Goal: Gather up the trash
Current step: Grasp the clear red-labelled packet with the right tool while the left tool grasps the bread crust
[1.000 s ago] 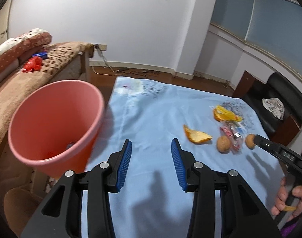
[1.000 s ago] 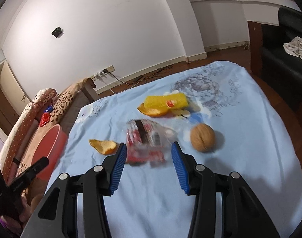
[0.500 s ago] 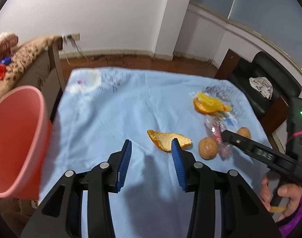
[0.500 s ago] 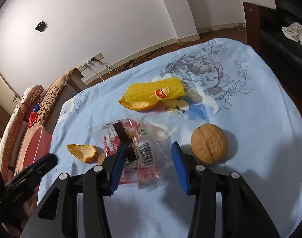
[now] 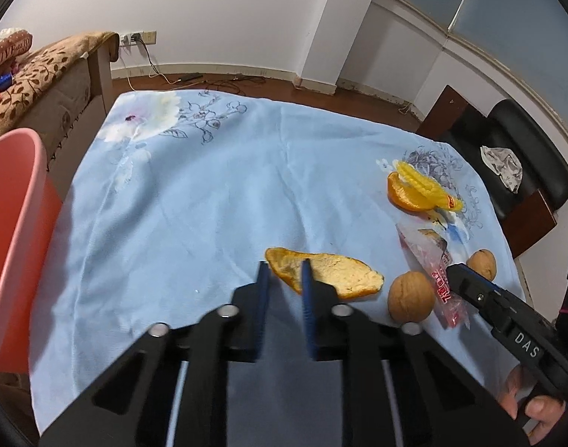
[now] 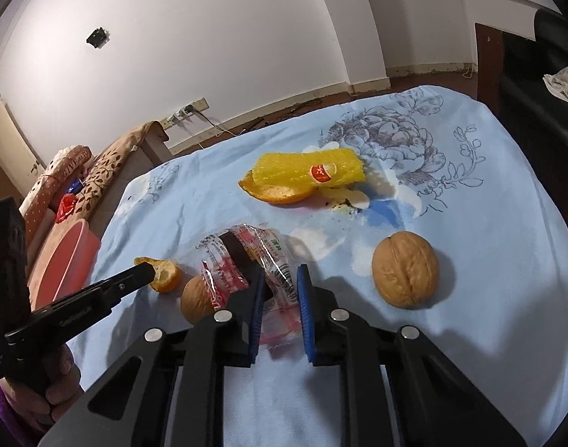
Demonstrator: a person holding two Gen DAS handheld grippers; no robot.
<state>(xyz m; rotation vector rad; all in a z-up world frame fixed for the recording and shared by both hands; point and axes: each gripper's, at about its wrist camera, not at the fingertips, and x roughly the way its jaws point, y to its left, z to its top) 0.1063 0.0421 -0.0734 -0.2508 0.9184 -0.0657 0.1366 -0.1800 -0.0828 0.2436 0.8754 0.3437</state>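
Left gripper jaws just narrowed around curled orange peel on blue floral tablecloth; pad contact unclear. Right gripper jaws just narrowed around clear red-printed plastic wrapper, contact also unclear. Brown walnut beside peel, second walnut beside wrapper. Yellow foam net over orange peel farther back. Left view alone shows pink plastic bin wall up close.

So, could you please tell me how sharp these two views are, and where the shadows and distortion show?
Left wrist view: fisheye bends the wall lines, corners go dark, the left tool is slightly blurred, and the orange peel is sharp. Right wrist view: crisp throughout; the walnut and right tool cast soft shadows on the blue cloth, with mild glare on the plastic wrapper.
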